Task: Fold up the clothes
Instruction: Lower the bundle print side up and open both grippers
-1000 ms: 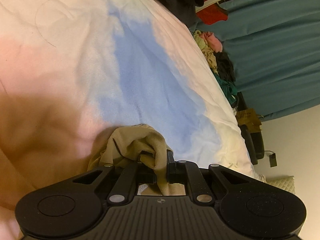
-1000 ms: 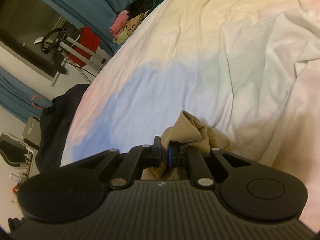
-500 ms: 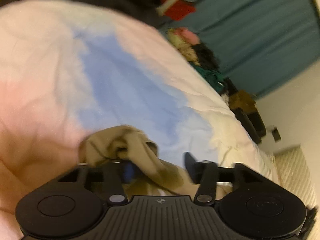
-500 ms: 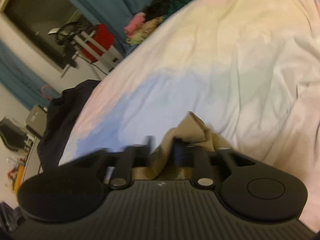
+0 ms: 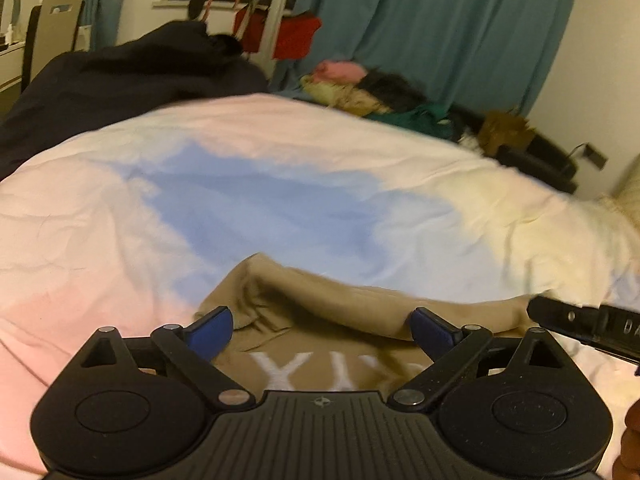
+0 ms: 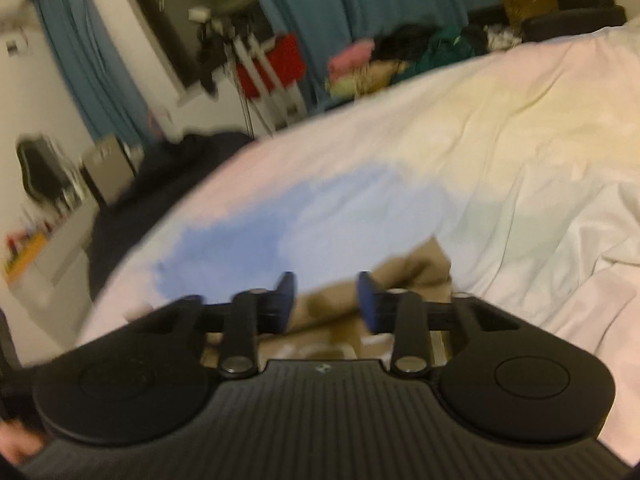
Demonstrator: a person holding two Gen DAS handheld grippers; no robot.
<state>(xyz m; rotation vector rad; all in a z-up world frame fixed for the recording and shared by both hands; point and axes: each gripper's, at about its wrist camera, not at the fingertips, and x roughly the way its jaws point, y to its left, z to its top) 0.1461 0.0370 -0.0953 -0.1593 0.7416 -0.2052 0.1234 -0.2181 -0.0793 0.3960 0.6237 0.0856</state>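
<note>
Home bedroom: wide bed under pastel pink-blue-yellow duvet [image 5: 280, 200], long teal curtains [image 5: 440, 28] behind, heap of mixed-colour clothes [image 5: 372, 92] at bedside, dark window above

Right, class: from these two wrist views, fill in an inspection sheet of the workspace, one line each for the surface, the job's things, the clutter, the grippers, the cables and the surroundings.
Surface: bed cover in pink, blue and cream patches, creased.
Job's things: tan garment lying on the cover, white lettering showing, one edge folded over.
Clutter: dark garment at the far edge of the bed; heap of clothes beyond it.
Grippers: left gripper opening wide above the tan garment, pads clear of it; right gripper closing, pads not pressing the cloth.
Cables: nothing seen for certain.
Surroundings: teal curtains, red item on a rack, chair, dark window.
</note>
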